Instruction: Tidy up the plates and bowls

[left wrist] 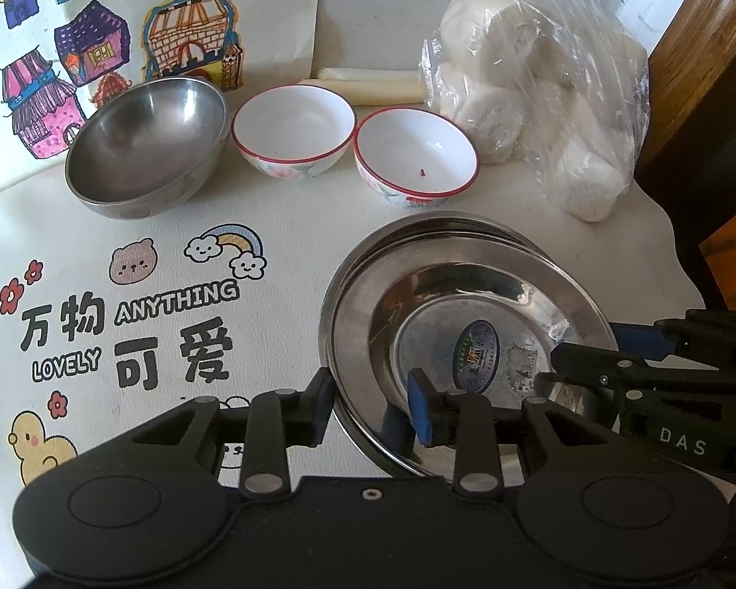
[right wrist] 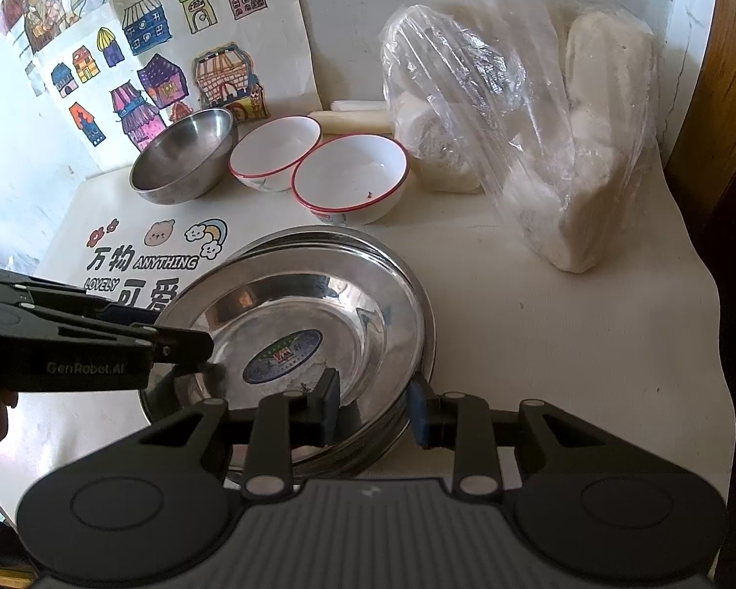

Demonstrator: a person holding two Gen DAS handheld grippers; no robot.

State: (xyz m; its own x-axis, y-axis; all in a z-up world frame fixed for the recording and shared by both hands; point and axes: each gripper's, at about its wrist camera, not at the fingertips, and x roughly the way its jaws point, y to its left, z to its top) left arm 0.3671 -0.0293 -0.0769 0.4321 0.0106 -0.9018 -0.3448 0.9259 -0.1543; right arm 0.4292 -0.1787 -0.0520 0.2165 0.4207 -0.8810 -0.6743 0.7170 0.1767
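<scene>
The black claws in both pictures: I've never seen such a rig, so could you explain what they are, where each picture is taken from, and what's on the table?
They are two-finger grippers that a person holds, one per hand, each with a camera looking along its fingers. One picture is from the left gripper, the other from the right gripper. Both straddle opposite rims of a stack of steel plates; whether they pinch it is unclear. Behind it stand a steel bowl, two red-rimmed white bowls and a plastic bag of white lumps, on a cartoon-printed cloth.
</scene>
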